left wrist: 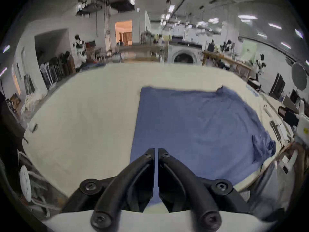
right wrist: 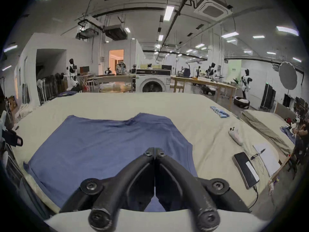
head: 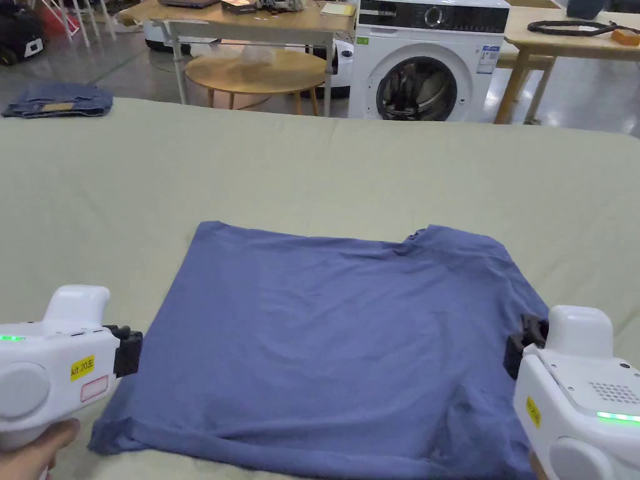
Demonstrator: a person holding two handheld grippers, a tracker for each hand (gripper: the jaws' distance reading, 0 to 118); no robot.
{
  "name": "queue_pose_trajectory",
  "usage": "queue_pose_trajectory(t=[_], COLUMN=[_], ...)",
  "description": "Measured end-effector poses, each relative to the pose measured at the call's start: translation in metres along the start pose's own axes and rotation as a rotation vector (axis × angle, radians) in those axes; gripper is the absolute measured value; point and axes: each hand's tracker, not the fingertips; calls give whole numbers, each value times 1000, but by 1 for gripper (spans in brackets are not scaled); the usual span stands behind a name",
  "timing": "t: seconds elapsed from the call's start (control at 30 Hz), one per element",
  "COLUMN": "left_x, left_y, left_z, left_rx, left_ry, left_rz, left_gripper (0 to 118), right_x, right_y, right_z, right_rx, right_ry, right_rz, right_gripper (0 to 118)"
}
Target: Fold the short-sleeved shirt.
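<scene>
Tool status, left: the left tool (left wrist: 155, 149) has its two jaws drawn almost together, a thin slit between the tips, with nothing between them. In the left gripper view the tips sit above the near left part of the shirt (left wrist: 197, 128); whether they touch the cloth cannot be told. In the head view the left tool (head: 132, 350) is at the shirt's left edge, its white housing held by a hand (head: 34, 447) at the lower left corner.

Tool status, right: the right tool (right wrist: 155, 150) is clenched, jaw tips meeting, no cloth between them. In the right gripper view the tips lie over the near right part of the shirt (right wrist: 103, 145). In the head view the right tool (head: 522, 347) is at the shirt's right edge, near the sleeve.

Task item: the blue short-sleeved shirt (head: 337, 337) lies spread flat on the tabletop (head: 312, 169), which is covered with a pale green-beige cloth. The collar points to the far right, the hem to the left. One sleeve appears folded in near the lower right edge.

Surroundings: to the right of the shirt on the tabletop lie a phone (right wrist: 246, 168) with a cable, a sheet of paper (right wrist: 265, 158) and a white handheld device (right wrist: 235, 135). Folded denim (head: 59, 100) rests at the far left corner. Beyond the tabletop stand a front-loading washing machine (head: 428, 59), a round wooden table (head: 256, 72) and wooden workbenches (head: 575, 44).
</scene>
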Motion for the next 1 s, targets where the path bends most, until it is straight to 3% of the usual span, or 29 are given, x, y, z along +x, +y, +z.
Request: queue_pose_trajectory(t=[0.1, 0.13, 0.17, 0.23, 0.27, 0.33, 0.57, 0.7, 0.73, 0.77, 0.83, 0.9, 0.97, 1.0], left_x=[-22, -28, -32, -38, -42, -42, -37, -31, -29, -27, -28, -30, -29, -29], left_y=[-6, -7, -8, -10, -12, -16, -37, -42, -42, -42, -43, -43, -43, -42], left_z=[-9, -12, -15, -21, -24, -29, -60, -62, -58, -54, -57, -57, -56, -57], left_rx=[-99, -143, -168, -226, -239, -274, -392, -378, -363, -325, -343, -340, -339, -335], left_ry=[-15, -16, -19, -30, -26, -13, 74, 82, 89, 87, 34, 29, 10, -6], left_rz=[52, 61, 73, 100, 120, 118, 84, 52, 38, 19, 31, 47, 45, 52], left_gripper=[0, 5, 25, 50, 59, 64, 64, 56, 54, 39, 28, 17, 4, 3], right_x=[-1, -2, -3, -4, -3, -3, 4, 12, 15, 20, 30, 41, 55, 61], right_y=[-6, -6, -7, -10, -12, -14, -22, -26, -26, -26, -25, -25, -32, -35], right_z=[-6, -5, -6, -8, -10, -11, -14, -12, -11, -11, -9, -10, -18, -19], right_rx=[-34, -44, -52, -67, -75, -85, -121, -145, -154, -170, -235, -303, -394, -431], right_ry=[7, 9, 10, 11, 11, 14, 5, -5, -11, -21, -42, -52, -51, -47], right_rz=[-3, -3, 0, 4, 6, 6, 19, 21, 20, 17, 5, 0, 20, 18], right_gripper=[0, 0, 0, 0, 0, 0, 0, 0, 0, 0, 2, 26, 66, 72])
